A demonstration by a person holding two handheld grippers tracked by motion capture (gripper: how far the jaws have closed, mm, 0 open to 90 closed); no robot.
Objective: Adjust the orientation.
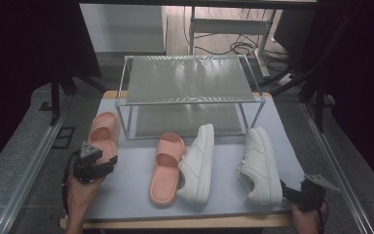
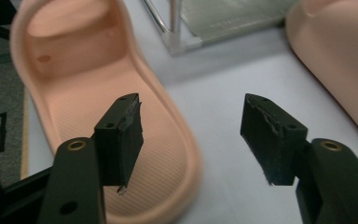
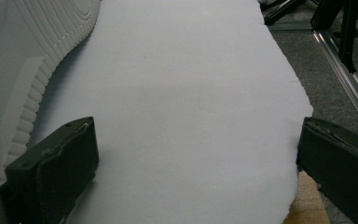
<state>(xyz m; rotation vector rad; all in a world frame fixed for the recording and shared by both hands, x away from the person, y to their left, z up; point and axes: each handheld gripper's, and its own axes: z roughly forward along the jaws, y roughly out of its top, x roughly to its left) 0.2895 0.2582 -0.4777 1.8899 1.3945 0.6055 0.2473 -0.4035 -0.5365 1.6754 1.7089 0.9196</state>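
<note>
Seemingly, pink slipper (image 2: 121,135) beneath left gripper (image 2: 191,126)

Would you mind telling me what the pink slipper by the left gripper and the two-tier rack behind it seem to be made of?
The pink slipper looks like moulded foam or soft rubber: matte, one piece, with a finely ribbed footbed. The rack appears to be metal, judging by its thin silvery frame; its shelves are grey, faintly glossy panels, possibly textured metal or plastic.

Bystanders on your table

At twelve o'clock you have a two-tier metal wire shoe rack (image 1: 190,80); a second pink foam slide (image 1: 167,168) lies centre, touching a white leather sneaker (image 1: 198,163), its mate (image 1: 260,165) at three, all on grey felt mat (image 1: 126,185).
</note>
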